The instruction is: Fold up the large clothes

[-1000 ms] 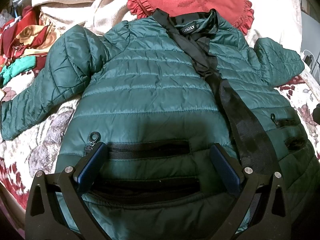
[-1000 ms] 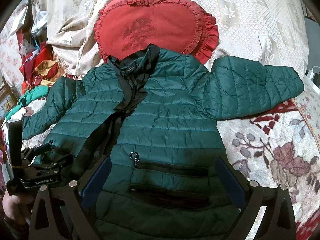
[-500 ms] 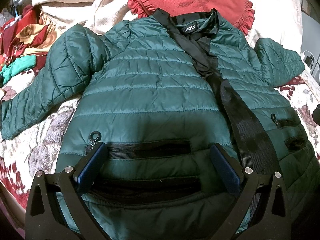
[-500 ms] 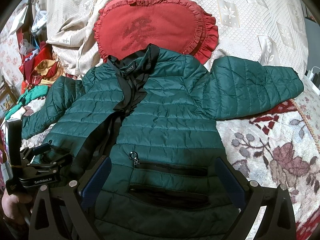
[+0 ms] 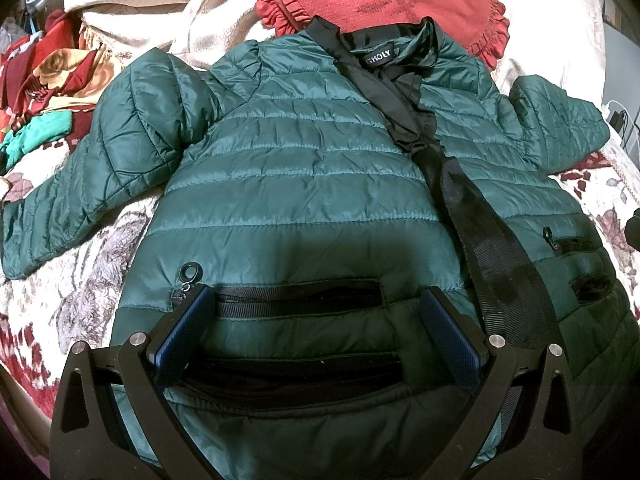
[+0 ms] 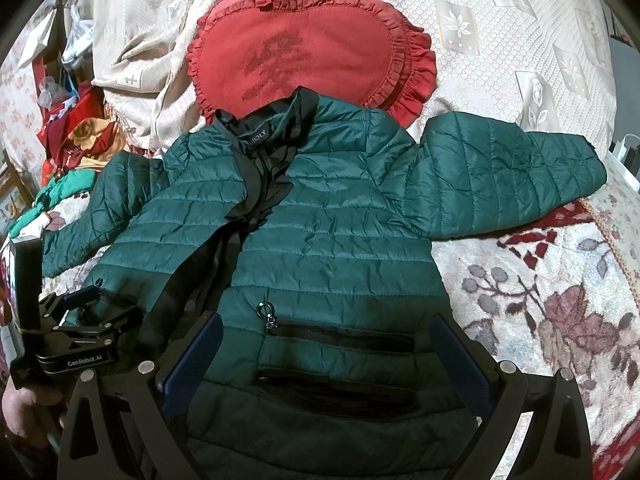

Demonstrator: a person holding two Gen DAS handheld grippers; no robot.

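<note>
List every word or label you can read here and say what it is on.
"GHOLY": black neck label of the green jacket, first letter unsure.
"GenRobot.AI": body of the left gripper, in the right wrist view.
Dark woven mark on the red cushion: not legible.

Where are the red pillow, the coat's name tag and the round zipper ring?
red pillow (image 6: pixel 304 52), right wrist view, middle of its face.
name tag (image 5: pixel 378 59), left wrist view, its lettering.
zipper ring (image 5: pixel 191 271), left wrist view, ring's rim.

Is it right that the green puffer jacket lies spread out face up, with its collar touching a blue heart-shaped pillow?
Not quite. The pillow is red, not blue; the right wrist view shows its heart shape and ruffled edge clearly. The rest holds: the green puffer jacket lies spread out face up, and its collar overlaps the pillow's lower edge.
</note>
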